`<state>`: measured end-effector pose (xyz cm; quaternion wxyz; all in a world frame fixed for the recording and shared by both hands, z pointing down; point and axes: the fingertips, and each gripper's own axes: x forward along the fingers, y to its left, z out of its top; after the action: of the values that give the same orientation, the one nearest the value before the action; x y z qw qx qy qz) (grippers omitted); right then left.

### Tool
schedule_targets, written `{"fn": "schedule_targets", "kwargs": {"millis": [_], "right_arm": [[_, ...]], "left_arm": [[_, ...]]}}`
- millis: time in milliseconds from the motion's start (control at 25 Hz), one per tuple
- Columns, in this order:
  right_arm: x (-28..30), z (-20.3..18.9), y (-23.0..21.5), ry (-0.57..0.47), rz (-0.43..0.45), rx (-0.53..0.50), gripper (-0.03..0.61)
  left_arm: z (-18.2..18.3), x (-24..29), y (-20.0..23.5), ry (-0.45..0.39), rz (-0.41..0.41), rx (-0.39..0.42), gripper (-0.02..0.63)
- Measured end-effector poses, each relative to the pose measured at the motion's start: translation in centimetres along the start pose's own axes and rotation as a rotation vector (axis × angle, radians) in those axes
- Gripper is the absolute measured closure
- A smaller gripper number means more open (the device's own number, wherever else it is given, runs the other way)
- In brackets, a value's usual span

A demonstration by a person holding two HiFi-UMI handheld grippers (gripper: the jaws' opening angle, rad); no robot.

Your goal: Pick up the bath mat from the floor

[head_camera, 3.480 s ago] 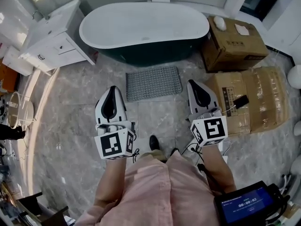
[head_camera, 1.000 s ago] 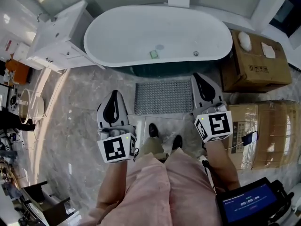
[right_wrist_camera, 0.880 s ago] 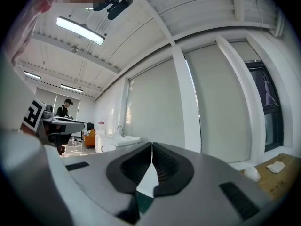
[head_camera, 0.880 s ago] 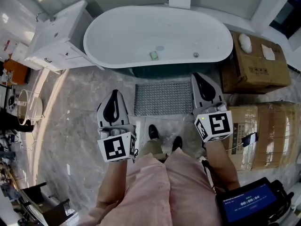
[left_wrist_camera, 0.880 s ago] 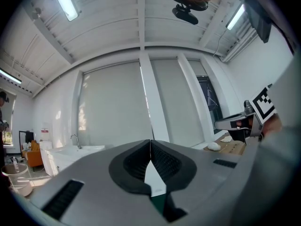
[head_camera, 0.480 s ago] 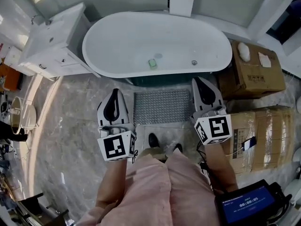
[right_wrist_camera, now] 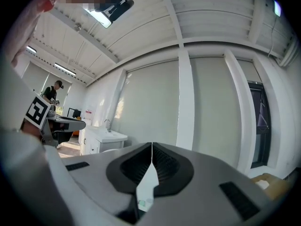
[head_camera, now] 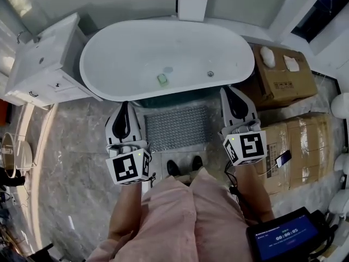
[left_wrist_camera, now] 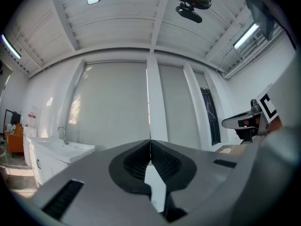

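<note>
Seen from the head camera, the grey bath mat (head_camera: 175,127) lies flat on the marble floor (head_camera: 71,146), just in front of the white bathtub (head_camera: 163,59) and ahead of the person's shoes (head_camera: 173,168). The left gripper (head_camera: 122,107) and right gripper (head_camera: 228,91) flank the mat from above, clear of it, each with jaws pressed together and holding nothing

My left gripper (head_camera: 122,109) covers the left edge of the bath mat (head_camera: 175,127) in the head view. Small green thing (head_camera: 162,79) in the bathtub (head_camera: 163,48), maybe soap, too small for me to call. Lower right, a screen (head_camera: 283,239) runs off the frame. In both gripper views, the grippers' own bodies block the floor (head_camera: 82,146).
</note>
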<state>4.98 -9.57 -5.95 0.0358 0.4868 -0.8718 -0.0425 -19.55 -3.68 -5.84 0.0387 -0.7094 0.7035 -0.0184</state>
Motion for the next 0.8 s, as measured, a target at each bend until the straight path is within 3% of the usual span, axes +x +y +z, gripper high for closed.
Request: {"fn": "schedule_targets", "kwargs": {"millis": [240,400,800], "right_arm": [[0.5,1.8,-0.7,-0.04,-0.006,-0.019,0.56],[0.4,1.4,-0.3,-0.029,0.004,-0.009,0.56],[0.2,-5.9,-1.2,0.118,0.054,0.058,0.56]], "left_arm": [[1.2,0.1,-0.3,-0.026,-0.015,0.012,0.589],[0.3,-0.2,0.0,0.004,-0.011,-0.005,0.589],[-6.0,-0.6,-1.7,0.16,-0.024,-0.023,0.589]]}}
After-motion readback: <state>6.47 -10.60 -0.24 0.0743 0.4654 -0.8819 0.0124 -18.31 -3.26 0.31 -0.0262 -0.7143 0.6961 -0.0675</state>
